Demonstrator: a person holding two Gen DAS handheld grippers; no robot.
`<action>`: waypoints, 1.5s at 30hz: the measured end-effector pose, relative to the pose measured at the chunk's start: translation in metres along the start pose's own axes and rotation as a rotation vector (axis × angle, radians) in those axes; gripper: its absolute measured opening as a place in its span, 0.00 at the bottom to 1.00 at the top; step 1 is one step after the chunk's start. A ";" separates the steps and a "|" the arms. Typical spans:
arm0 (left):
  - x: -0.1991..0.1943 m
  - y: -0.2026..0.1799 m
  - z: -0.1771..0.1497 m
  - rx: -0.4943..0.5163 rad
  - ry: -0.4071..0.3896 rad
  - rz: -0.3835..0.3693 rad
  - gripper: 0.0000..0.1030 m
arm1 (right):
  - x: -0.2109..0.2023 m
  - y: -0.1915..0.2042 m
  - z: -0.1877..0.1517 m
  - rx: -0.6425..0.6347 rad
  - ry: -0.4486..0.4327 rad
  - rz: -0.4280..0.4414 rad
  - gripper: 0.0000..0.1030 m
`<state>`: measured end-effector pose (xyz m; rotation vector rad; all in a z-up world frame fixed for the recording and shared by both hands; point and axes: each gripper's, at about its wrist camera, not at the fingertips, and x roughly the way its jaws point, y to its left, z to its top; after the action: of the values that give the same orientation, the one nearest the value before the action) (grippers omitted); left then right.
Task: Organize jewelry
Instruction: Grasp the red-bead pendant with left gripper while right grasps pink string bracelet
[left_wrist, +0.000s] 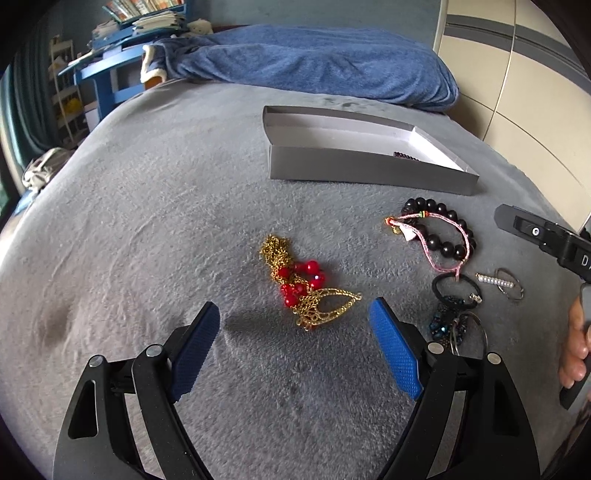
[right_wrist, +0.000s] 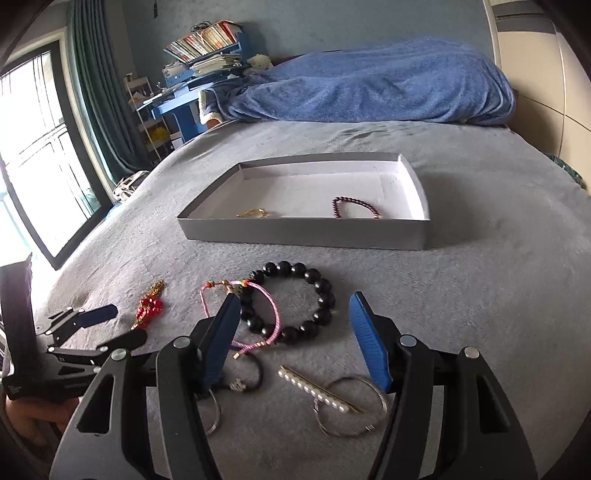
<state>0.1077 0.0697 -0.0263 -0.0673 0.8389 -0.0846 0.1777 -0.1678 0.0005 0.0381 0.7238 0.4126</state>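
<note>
A grey box (left_wrist: 369, 171) (right_wrist: 306, 234) lies on the bed; in the right wrist view it holds a dark purple bead bracelet (right_wrist: 355, 206) and a gold piece (right_wrist: 253, 213). A gold chain with red beads (left_wrist: 306, 286) (right_wrist: 147, 306) lies just ahead of my open, empty left gripper (left_wrist: 295, 321). A black bead bracelet (left_wrist: 443, 230) (right_wrist: 295, 301), a pink cord bracelet (left_wrist: 436, 236) (right_wrist: 255, 314), a pearl clip (left_wrist: 495, 281) (right_wrist: 317, 387), a silver ring (right_wrist: 351, 406) and a black hair tie (left_wrist: 456, 291) lie by my open, empty right gripper (right_wrist: 291, 306).
The grey blanket (left_wrist: 166, 221) covers the bed. A blue blanket (left_wrist: 314, 62) (right_wrist: 369, 85) is bunched at the far end. A blue desk with books (right_wrist: 199, 74) and a window (right_wrist: 37, 147) stand to the left. A wardrobe (left_wrist: 517, 92) is on the right.
</note>
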 end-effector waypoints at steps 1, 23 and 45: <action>0.001 0.002 0.001 -0.011 -0.001 -0.010 0.81 | 0.002 0.002 -0.001 -0.008 0.003 0.001 0.59; 0.016 0.014 0.008 -0.079 0.019 -0.086 0.27 | 0.031 0.011 -0.009 -0.064 0.073 0.063 0.03; -0.031 -0.004 0.010 0.040 -0.069 -0.106 0.04 | -0.020 0.008 0.008 -0.031 -0.037 0.108 0.03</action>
<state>0.0943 0.0691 0.0040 -0.0764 0.7644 -0.1977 0.1669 -0.1668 0.0207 0.0557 0.6804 0.5248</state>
